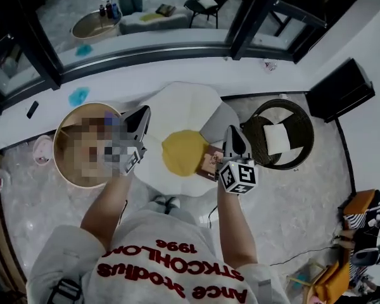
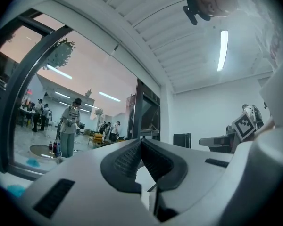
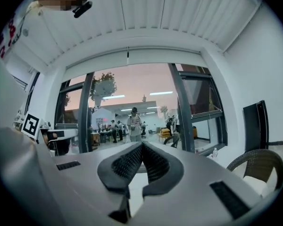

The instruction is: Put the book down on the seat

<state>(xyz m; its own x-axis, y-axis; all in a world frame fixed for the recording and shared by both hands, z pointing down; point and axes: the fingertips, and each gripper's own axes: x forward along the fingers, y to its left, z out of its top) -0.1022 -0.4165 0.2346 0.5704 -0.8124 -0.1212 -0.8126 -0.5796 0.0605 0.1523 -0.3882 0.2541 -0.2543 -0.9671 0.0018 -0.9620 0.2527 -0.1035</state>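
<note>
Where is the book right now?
In the head view the book lies at the right edge of the egg-shaped seat, beside its yellow centre, just left of the right gripper.

**Figure: Lighting and image quality, three views**

Head view: even, rather dim indoor light is falling from above. The pale floor (image 1: pixel 291 201) is showing only soft shadows, and the corners are darkening. Gripper views: black rings are framing fisheye pictures, and straight lines are bowing toward the edges. A ceiling lamp (image 2: pixel 223 51) is glaring white, its outline blooming. The window (image 3: pixel 132 107) is glowing pink and carrying reflected lamp streaks. The left gripper (image 2: pixel 141 141), close to the lens, is blurring softly.
</note>
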